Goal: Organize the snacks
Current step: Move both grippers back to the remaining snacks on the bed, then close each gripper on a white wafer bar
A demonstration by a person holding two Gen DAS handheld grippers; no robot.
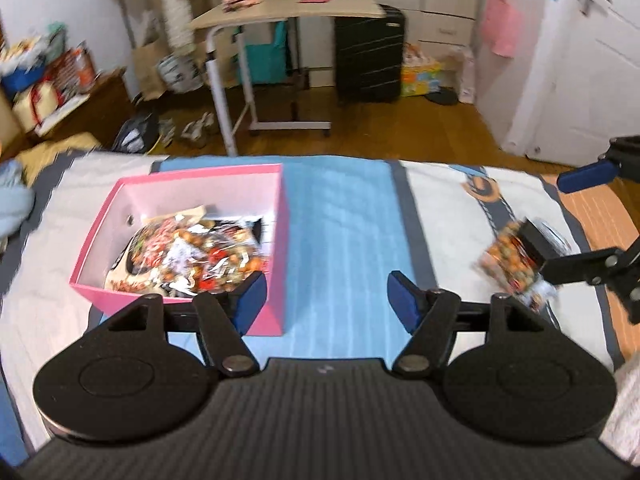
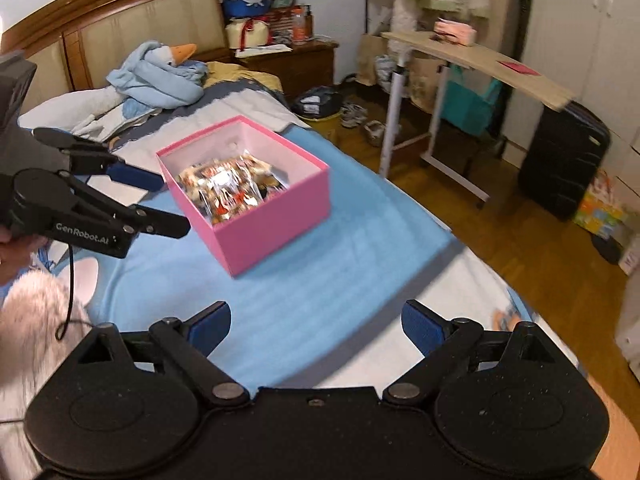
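Your left tool: released, jaws spread, just beside the pink box. Your right tool: released, grasping nothing. Snack packets: heaped inside the box, mid-bed. One snack packet: loose near the bed's right edge.

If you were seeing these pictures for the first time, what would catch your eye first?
The open pink cardboard box in the middle of the blue bedspread, half full of shiny snack packets. Next, one loose orange-patterned snack packet beside the right gripper, whose fingers are spread apart.
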